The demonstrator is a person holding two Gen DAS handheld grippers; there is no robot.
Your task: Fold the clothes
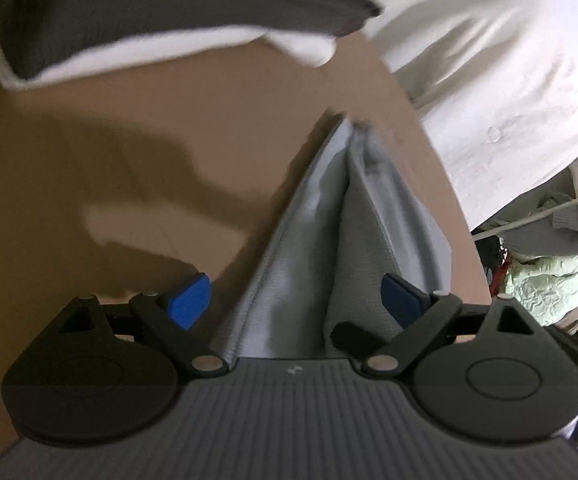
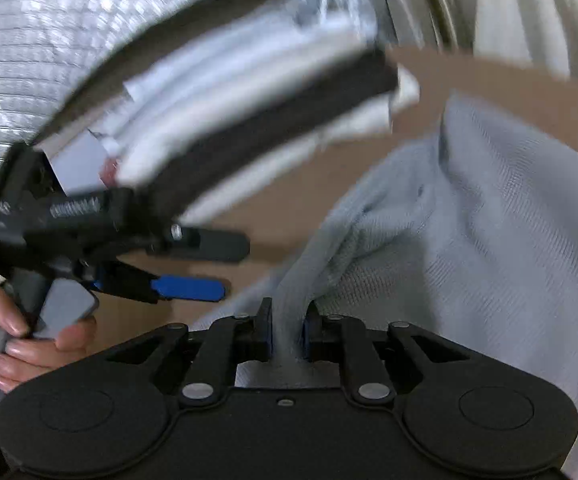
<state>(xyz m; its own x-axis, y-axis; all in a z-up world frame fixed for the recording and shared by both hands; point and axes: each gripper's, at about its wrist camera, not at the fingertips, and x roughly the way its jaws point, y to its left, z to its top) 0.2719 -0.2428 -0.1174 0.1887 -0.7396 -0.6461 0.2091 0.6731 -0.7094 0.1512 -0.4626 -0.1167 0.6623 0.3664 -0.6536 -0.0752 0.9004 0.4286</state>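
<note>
Grey cloth [image 2: 489,216] pinched in right claw [image 2: 288,332].

Both views ride on the hand-held tools and look forward and steeply down along the fingers at a brown counter [image 1: 129,128], from very close.

The left wrist view sits just behind the left gripper [image 1: 295,300], whose body fills its lower third. It faces along a ridge of pale blue cloth [image 1: 329,220] toward a stack of folded clothes [image 1: 169,20] at the far edge.

The right wrist view sits behind the right gripper [image 2: 289,332] and, though blurred, seems angled across the counter [image 2: 289,208]. It takes in the left gripper [image 2: 193,268] from the side.

Both share the cloth [image 2: 489,240], the stack [image 2: 249,120] and the counter.
</note>
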